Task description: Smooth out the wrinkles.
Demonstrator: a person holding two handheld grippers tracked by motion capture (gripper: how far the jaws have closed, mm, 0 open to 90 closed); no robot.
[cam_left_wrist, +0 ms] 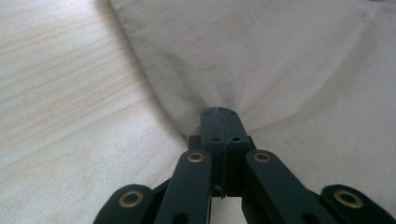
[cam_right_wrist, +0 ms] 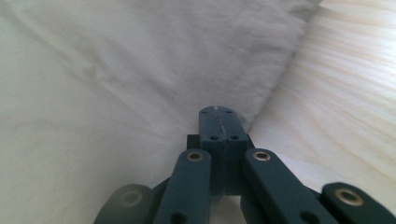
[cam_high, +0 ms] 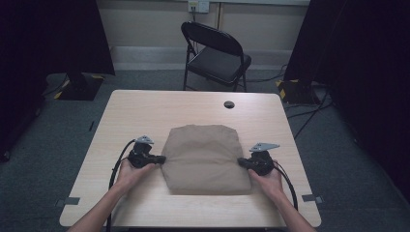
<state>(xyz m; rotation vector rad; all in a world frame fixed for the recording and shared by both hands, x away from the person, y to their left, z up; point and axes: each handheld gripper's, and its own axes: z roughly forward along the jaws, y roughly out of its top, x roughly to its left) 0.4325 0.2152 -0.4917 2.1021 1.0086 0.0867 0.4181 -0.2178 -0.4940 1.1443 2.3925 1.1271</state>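
High view: dim, flat room light. Table (cam_high: 145, 104) is the brightest area; floor and black curtains (cam_high: 48, 34) at 9 and 3 o'clock sink into near-black, no detail. Soft, short shadow under the folded cloth (cam_high: 203, 159) at its 6 o'clock edge. Picture slightly soft, grainy, no glare.

Left gripper view: brighter, pale, washed-out cloth (cam_left_wrist: 289, 60); wood grain (cam_left_wrist: 56, 93) sharp at 9 o'clock, links blurred at 6 o'clock.

Right gripper view: similar light, cloth (cam_right_wrist: 116, 70) hazy, soft at 12 o'clock; 2 near links out of focus.

Lab-like recording room: black curtains (cam_high: 53, 34), folding chair (cam_high: 216, 53), bare wooden table (cam_high: 145, 111), grey carpet (cam_high: 43, 159).
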